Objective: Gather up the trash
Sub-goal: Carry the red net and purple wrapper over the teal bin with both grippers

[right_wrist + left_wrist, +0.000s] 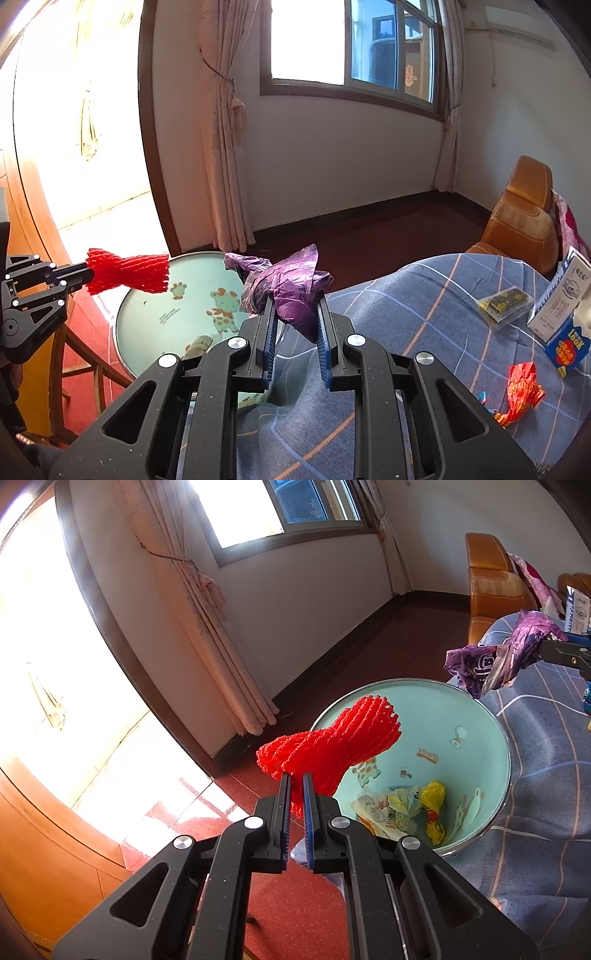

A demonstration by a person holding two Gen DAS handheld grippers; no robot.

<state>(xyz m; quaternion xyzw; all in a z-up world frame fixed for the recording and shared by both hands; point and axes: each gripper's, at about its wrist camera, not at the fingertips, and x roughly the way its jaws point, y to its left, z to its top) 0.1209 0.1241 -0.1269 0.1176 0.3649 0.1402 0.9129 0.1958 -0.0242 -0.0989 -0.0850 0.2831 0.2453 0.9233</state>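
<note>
My left gripper is shut on a red foam fruit net and holds it over the near rim of a pale green cartoon-print trash bin. Crumpled wrappers lie at the bin's bottom. My right gripper is shut on a crumpled purple plastic wrapper and holds it above the table edge beside the bin. The right wrist view shows the left gripper with the net at the left. The left wrist view shows the purple wrapper at the right.
A blue checked tablecloth covers the table. On it lie a red foil wrapper, a small gold packet and a blue-white carton. An orange sofa stands behind; a wooden chair stands left of the bin.
</note>
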